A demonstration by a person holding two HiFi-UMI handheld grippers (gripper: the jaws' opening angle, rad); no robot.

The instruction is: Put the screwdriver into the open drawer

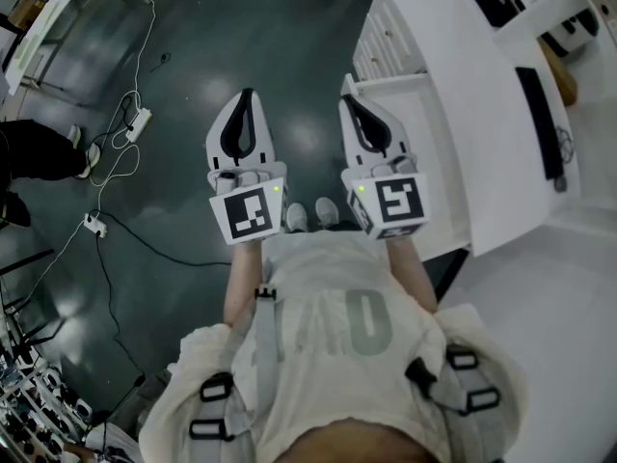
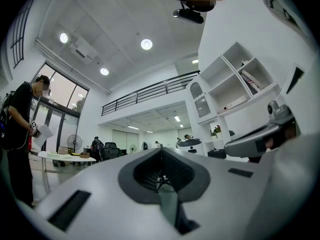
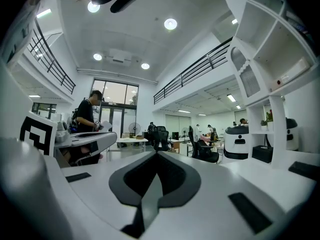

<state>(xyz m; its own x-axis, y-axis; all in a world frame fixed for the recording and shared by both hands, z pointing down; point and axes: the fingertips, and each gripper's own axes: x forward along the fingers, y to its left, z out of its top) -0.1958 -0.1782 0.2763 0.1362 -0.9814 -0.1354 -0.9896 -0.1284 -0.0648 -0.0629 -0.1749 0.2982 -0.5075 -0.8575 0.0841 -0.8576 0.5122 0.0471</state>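
Observation:
In the head view both grippers are held level, side by side, in front of the person's chest. My left gripper point(image 1: 249, 93) hangs over the dark floor, jaws together and nothing in them. Just to its right, my right gripper point(image 1: 345, 98) is also shut and empty, its tip over the near left corner of the white open drawer point(image 1: 421, 123). In the left gripper view my left gripper point(image 2: 161, 153) points out into the room, and so does my right gripper point(image 3: 157, 154) in the right gripper view. No screwdriver shows in any view.
The drawer belongs to a white cabinet and desk point(image 1: 472, 75) at the right, with a flat black bar point(image 1: 540, 122) on top. Cables and a power strip point(image 1: 139, 122) lie on the floor at left, near a person's legs point(image 1: 43, 150). White shelves point(image 2: 235, 84) rise at the right.

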